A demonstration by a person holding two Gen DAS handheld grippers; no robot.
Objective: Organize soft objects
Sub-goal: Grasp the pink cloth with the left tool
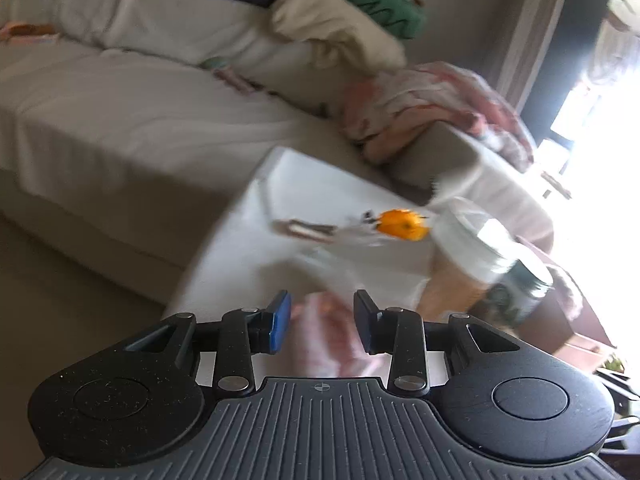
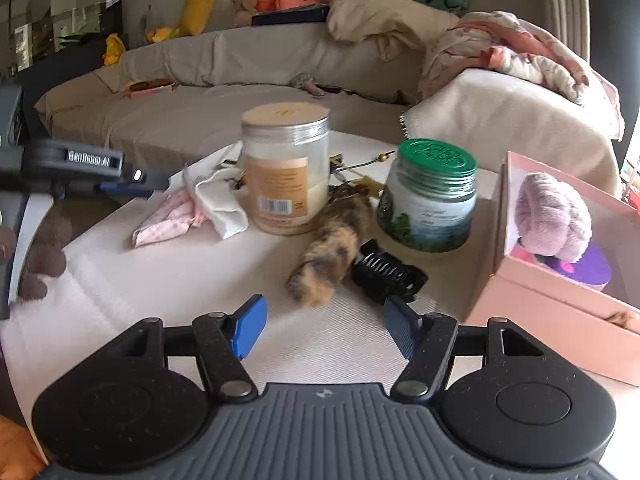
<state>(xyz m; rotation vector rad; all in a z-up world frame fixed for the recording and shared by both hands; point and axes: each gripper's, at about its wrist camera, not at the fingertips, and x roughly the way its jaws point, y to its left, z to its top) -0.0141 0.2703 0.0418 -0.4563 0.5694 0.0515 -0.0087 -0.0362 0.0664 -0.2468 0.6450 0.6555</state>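
Both hand-held grippers were empty. Right hand-held gripper [image 2: 324, 328] hovered low over the tabletop [image 2: 160, 280] with its fingers spread wide; left hand-held gripper [image 1: 322, 322] had a narrower gap with pink cloth blurred behind it, and nothing looked pinched.

Behind everything ran the sofa [image 2: 200, 120], piled with a blanket [image 2: 512, 52]. On the right of the tabletop sat an open pink box [image 2: 552, 304], already holding a lilac plush thing [image 2: 552, 216]. Two jars stood mid-table, a tan-lidded jar [image 2: 285, 168] and a green-lidded jar [image 2: 430, 196]. To their left lay a white cloth [image 2: 218, 200] touching a pink checked cloth [image 2: 168, 218].

Just ahead of the right fingers lay the furry scrunchie [image 2: 328, 256], mottled brown and orange, touching a black hair clip [image 2: 386, 274] on its right. It probably was light, squashy and forgiving, so a pinch across its near end, away from the clip, looked best; the fur might slip if held shallowly.

Bare tabletop lay open to the scrunchie's left and front. The box wall stood near on the right, and the jars crowded the far side, so lifting before swinging rightward seemed wise.
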